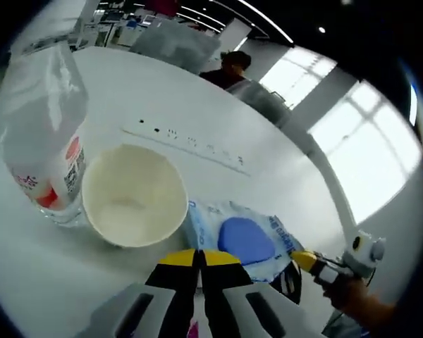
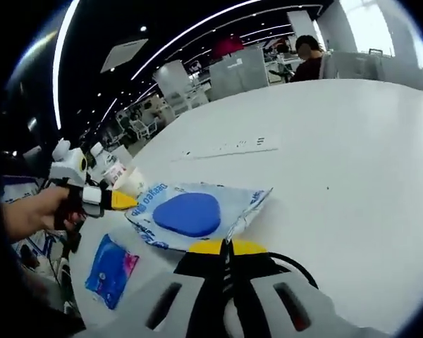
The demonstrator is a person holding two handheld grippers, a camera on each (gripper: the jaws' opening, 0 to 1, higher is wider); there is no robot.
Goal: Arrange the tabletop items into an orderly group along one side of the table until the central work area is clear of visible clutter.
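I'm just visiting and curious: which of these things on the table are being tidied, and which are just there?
Being tidied:
- white paper cup
- clear plastic bottle
- wipes pack with blue lid
- small blue packet
- left claw and right claw, both shut

Just there:
- white table
- seated person
- background desks, partitions and windows

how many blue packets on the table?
2: a large blue-and-white packet just ahead of the right tongs, and a small blue packet lying nearer the table edge. More may be hidden.

On the white table (image 2: 352, 162): one paper cup (image 1: 134, 195), one clear plastic bottle (image 1: 42, 134), one sealed blue sponge packet (image 2: 190, 213), one small blue-and-pink packet (image 2: 111, 270), two grippers.
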